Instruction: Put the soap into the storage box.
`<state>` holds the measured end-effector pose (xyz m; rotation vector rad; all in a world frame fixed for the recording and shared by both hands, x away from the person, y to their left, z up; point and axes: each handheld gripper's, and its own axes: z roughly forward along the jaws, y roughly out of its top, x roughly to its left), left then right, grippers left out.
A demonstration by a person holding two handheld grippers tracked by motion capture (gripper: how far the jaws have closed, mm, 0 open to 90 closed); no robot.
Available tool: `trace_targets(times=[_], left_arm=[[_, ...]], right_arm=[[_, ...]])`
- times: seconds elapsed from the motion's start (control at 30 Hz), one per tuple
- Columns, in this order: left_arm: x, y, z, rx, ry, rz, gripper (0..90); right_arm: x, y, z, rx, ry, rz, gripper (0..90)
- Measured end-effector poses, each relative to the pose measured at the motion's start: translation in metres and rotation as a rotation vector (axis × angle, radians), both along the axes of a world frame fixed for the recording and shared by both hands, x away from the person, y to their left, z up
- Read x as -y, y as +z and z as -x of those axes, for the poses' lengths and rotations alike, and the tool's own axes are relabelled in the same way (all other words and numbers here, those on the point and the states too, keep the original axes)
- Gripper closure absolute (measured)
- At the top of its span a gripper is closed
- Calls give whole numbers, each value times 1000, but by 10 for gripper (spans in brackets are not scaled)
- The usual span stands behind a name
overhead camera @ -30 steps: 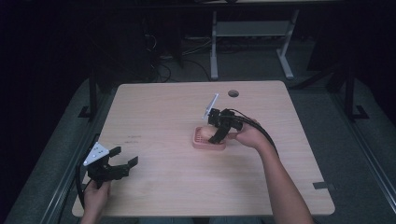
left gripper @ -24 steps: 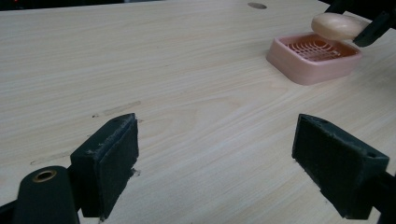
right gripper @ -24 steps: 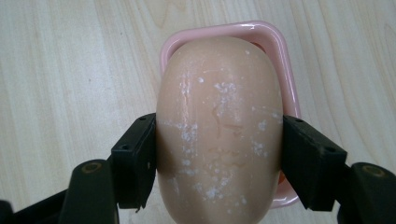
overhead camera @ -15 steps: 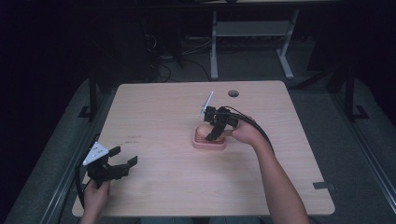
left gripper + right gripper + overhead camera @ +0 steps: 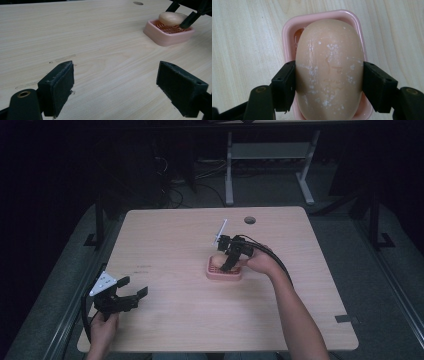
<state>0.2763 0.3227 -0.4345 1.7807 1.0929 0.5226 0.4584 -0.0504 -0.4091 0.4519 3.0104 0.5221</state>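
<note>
Item: oval beige soap bar [image 5: 329, 67], clamped across its short axis by the right gripper [image 5: 329, 87] jaws, over pink plastic soap dish [image 5: 287, 32] mid-tabletop [image 5: 170, 240]; left gripper [image 5: 122, 85] jaws open, near-left, well apart.

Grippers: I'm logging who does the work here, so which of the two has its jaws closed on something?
The right gripper, over the pink soap dish, has its jaws clamped on the bar of soap. The left gripper is open above bare table.
</note>
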Motion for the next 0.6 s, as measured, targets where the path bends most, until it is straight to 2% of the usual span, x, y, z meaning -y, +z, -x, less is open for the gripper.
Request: trace_targets(times=[0.13, 0.6], left_arm=[[0, 1, -1, 7, 1, 2, 143], [-1, 1, 0, 7, -5, 3, 143]], right_arm=[[0, 0, 0, -3, -3, -9, 321], [-1, 0, 0, 0, -9, 6, 320]])
